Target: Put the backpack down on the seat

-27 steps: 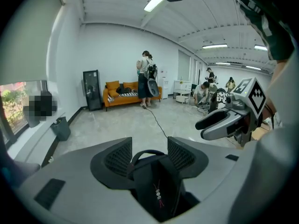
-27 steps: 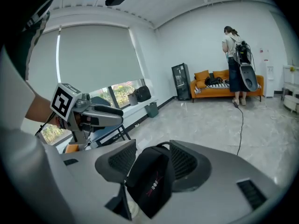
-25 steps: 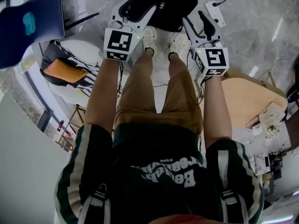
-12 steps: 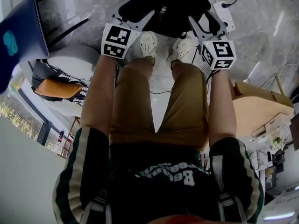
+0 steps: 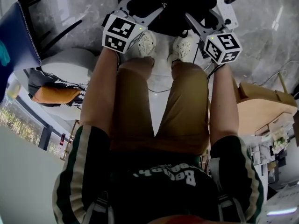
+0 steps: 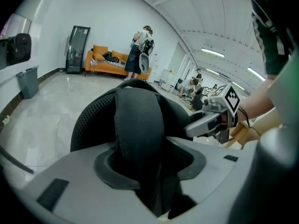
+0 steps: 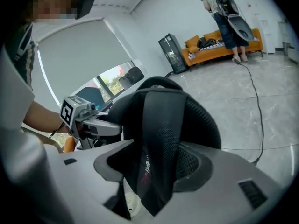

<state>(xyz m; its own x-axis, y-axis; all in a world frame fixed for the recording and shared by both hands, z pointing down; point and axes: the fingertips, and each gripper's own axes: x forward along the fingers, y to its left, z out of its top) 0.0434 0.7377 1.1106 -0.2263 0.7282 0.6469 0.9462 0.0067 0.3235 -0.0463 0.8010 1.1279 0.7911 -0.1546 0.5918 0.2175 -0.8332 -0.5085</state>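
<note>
Black mesh filled both gripper views: the left gripper (image 5: 142,4) was clamped on one padded shoulder strap (image 6: 139,125) of the backpack (image 5: 168,6), the right gripper (image 5: 201,15) on the other strap (image 7: 161,139). The left jaws had just nipped in a little and the right jaws had been easing apart. Each strap still sat between its jaws with the pads against it, so both tools held the pack.

Set against a second earlier, the head view showed the change plainly. The marker cubes (image 5: 122,31) and the pack had slid out toward 12 o'clock, away from the camera, until the frame edge cut the pack's far side. The pack had come down in front of the white shoes (image 5: 147,43), just beyond the toes.

For the task, that read as the lowering being well along. What lay under the pack was hidden; only grey marble floor (image 5: 261,22) showed around it. The white rounded chair (image 5: 70,59) at 9 o'clock, carrying a black-and-orange bag (image 5: 51,90), stood well apart. Whether a seat waited beneath the pack could not be told.
</note>
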